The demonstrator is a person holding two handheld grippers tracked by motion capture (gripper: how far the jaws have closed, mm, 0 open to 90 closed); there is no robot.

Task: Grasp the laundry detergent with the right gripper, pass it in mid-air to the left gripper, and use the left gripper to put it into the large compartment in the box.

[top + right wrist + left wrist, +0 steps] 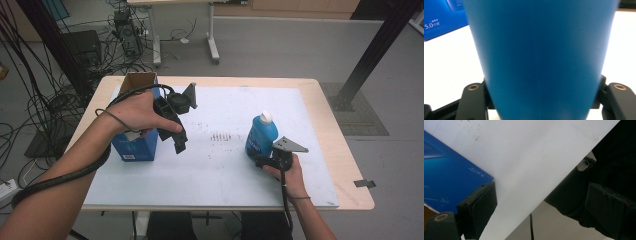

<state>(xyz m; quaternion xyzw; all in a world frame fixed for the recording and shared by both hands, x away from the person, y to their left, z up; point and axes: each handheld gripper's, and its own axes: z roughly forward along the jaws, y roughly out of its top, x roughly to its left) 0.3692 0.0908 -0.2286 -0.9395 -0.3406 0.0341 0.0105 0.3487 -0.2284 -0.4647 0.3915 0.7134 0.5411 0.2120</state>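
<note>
A blue bottle (261,135) with a white cap stands upright on the white mat (220,175), right of the middle. My right gripper (260,159) comes at it from the near side, low on its body. In the right gripper view the bottle (539,57) sits between the two jaws, which press its sides. My left gripper (179,142) hangs above the mat's left part, pointing down, next to an open blue carton (134,145). Its jaws stand wide apart in the left gripper view, with the left gripper (541,205) holding nothing over the mat (529,157).
The carton (449,177) stands at the mat's left edge, close to the left jaw. The wooden table (350,150) rims the mat. Behind the table are floor cables (45,105), a black post (375,50) and another table's legs (212,35).
</note>
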